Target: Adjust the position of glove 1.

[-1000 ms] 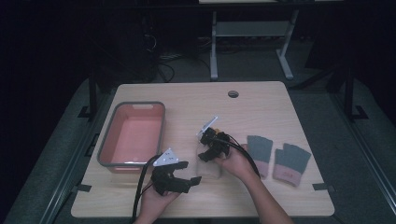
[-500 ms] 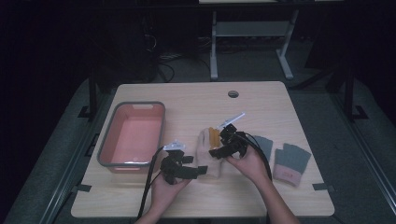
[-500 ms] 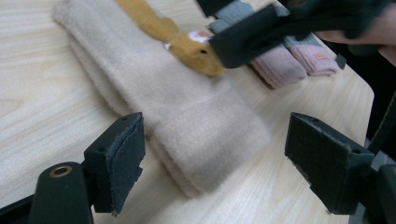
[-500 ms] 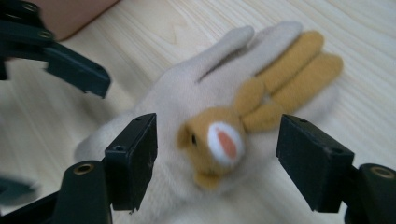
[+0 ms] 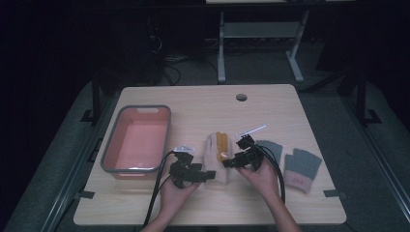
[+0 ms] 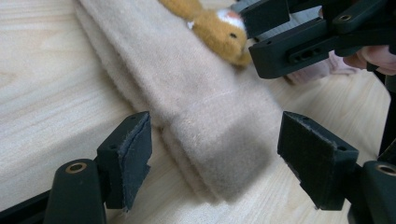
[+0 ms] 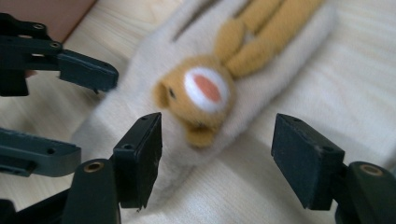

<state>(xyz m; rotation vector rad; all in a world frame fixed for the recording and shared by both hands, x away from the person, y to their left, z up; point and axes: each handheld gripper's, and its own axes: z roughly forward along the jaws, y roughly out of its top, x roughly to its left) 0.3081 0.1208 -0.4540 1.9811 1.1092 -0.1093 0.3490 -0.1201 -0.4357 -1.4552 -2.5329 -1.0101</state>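
High view: a pale wooden table is seen from above, with a round cable hole near its far edge. A pink bin with a grey rim is set on the left part of the table. Near the right edge a grey mitten with a pink cuff is laid flat; a second grey mitten is partly covered beside the right hand.

Between bin and mittens, at mid-table, a beige sock is laid lengthwise, cuff end toward the person; an orange plush animal is fixed along its top, head toward the near end.

The left claw is brought in from the sock's left, at the cuff end; the right claw is held at the sock's right edge, by the plush head. Cables are trailed from both toward the near table edge.

Left gripper view: the jaws are held apart, having just been closing, with the sock's cuff end lying between the pads. No pressing on the cloth is seen; a gap is left on each side. The other claw is seen at upper right, near the plush head.

Right gripper view: the jaws are likewise apart, having just been closing, with the plush head and the sock edge beyond them, unclamped. Whether the cloth is touched cannot be told
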